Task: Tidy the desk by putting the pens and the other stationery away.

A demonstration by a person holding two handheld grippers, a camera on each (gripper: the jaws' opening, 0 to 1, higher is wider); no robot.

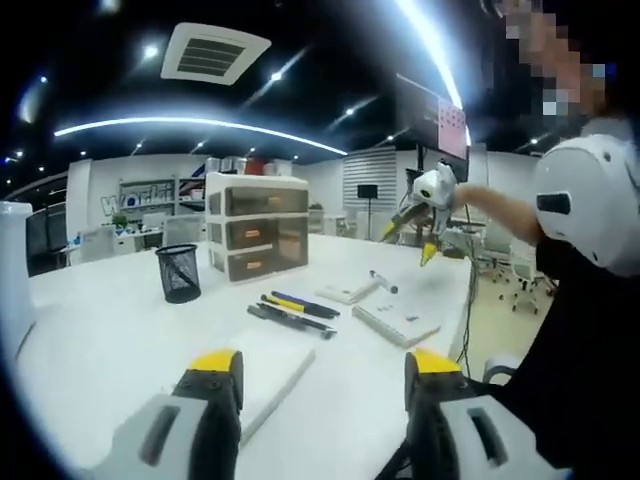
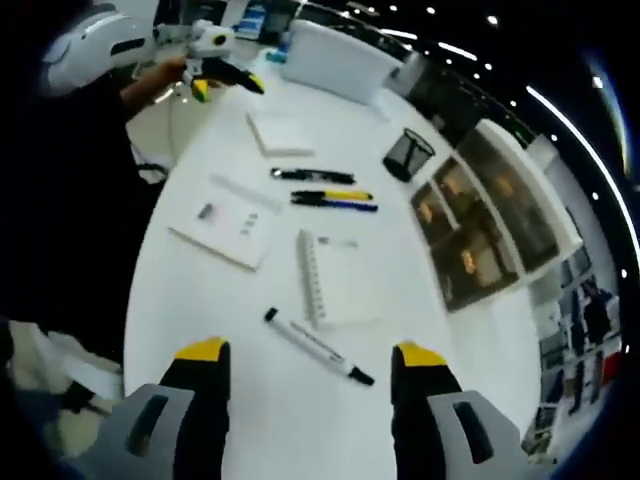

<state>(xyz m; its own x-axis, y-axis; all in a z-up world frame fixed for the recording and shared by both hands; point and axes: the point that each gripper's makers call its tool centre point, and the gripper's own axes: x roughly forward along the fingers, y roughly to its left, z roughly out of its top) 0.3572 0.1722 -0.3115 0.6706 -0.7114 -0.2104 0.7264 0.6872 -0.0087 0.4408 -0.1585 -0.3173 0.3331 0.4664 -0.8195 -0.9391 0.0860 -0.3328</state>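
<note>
Several pens (image 1: 295, 310) lie side by side mid-desk, black, yellow and blue (image 2: 330, 196). A black-capped marker (image 2: 318, 347) lies just beyond my right gripper (image 2: 312, 352), which is open and holds nothing. Past it are a spiral notebook (image 2: 335, 280) and a flat white booklet (image 2: 225, 222). My left gripper (image 1: 325, 365) is open over a white pad (image 1: 270, 370); it also shows at the far end (image 2: 222, 82), held by a hand. The right gripper (image 1: 408, 243) hovers above the desk's far side. A black mesh pen cup (image 1: 179, 273) stands near the drawers.
A three-drawer organiser (image 1: 257, 225) stands at the back of the white desk (image 1: 110, 330), next to the mesh cup (image 2: 408, 154). A person in dark clothes stands along the desk's edge (image 1: 590, 330). Office chairs (image 1: 520, 275) and other desks lie beyond.
</note>
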